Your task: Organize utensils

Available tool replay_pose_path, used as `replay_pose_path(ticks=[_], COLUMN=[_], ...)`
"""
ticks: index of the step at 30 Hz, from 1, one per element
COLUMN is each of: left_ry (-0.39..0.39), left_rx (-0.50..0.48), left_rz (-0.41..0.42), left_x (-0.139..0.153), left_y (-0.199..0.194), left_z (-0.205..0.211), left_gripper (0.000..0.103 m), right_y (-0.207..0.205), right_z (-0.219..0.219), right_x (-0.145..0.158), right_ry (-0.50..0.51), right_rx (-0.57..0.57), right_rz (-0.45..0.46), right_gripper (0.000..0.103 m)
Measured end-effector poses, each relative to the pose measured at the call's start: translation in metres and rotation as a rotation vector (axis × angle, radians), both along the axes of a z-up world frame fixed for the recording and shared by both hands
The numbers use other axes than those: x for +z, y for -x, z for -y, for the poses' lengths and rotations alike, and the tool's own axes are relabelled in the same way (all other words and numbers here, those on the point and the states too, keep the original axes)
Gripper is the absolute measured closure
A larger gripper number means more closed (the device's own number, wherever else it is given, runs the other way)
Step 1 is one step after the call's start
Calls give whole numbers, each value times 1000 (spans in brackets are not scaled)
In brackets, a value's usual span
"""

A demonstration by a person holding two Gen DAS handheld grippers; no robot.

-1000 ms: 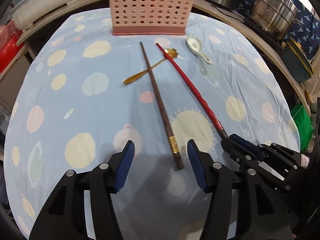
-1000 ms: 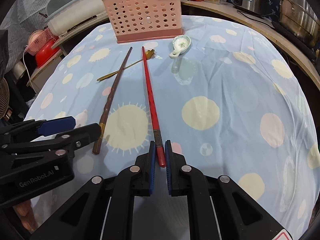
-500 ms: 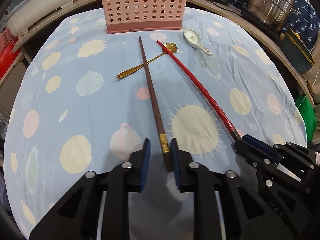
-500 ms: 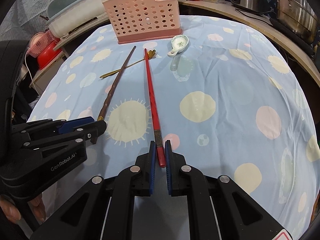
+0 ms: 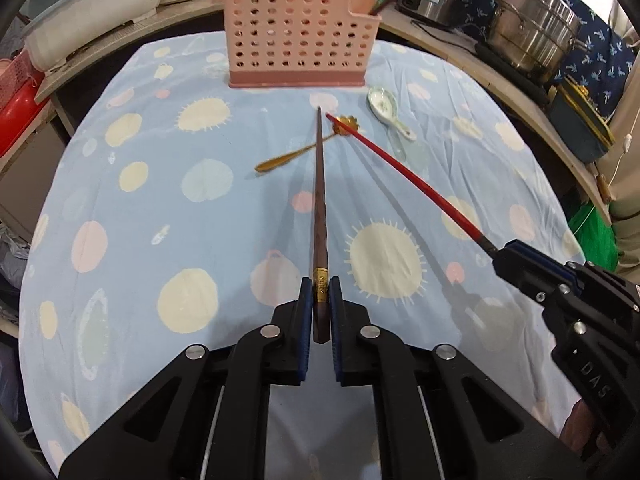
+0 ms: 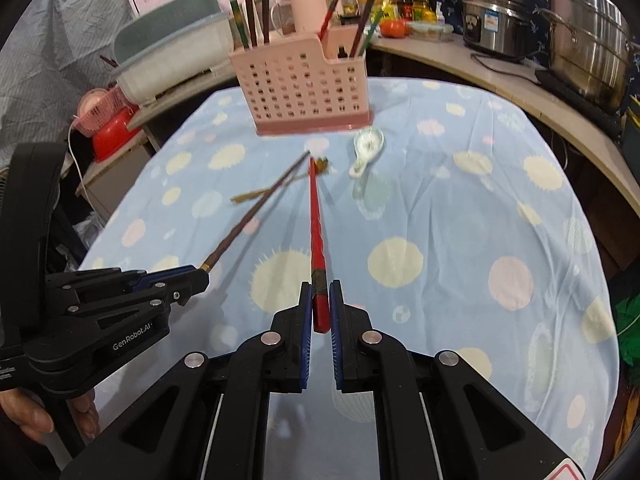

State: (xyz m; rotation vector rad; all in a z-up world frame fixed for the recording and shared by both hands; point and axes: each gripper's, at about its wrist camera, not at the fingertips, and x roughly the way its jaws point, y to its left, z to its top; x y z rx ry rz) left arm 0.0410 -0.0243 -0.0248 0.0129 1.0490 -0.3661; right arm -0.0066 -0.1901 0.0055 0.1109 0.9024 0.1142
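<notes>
With each claw clamped on the butt of a chopstick, the pick-up step looks done: left claw [image 5: 320, 304] holds the brown chopstick [image 5: 319, 200], right claw [image 6: 319, 308] the red chopstick [image 6: 316, 216], both raised off the desk [image 5: 120, 240]. Next, probably, tip them upright and drop them into the pink basket [image 6: 304, 88].

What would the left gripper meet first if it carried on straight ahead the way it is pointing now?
Probably the pink utensil basket: the left gripper, shut on the brown chopstick, points at its front wall. The chopstick's tip would arrive first; depth is uncertain.
</notes>
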Motion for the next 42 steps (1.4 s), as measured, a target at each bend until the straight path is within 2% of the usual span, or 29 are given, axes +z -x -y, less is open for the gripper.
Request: replay_pose_path(ticks=[10,20,39,42], left_ry=[73,109,106,111], left_rx=[68,105,145,159], left_rz=[107,225,432,437], left_x=[56,109,212,219], left_y=[-7,-26,-85,-93], left_z=[-29,-41,-47,-51], left_gripper=[96,96,98,98], right_y=[-2,-13,-69,-78], right_z=[1,-3,9,11], right_x=[57,84,156,165], right_ry=[-31,-45,-103,-101], right_rx=[-6,4,-14,-24], right_rz=[125,187,318,337], right_gripper=[96,96,96,97])
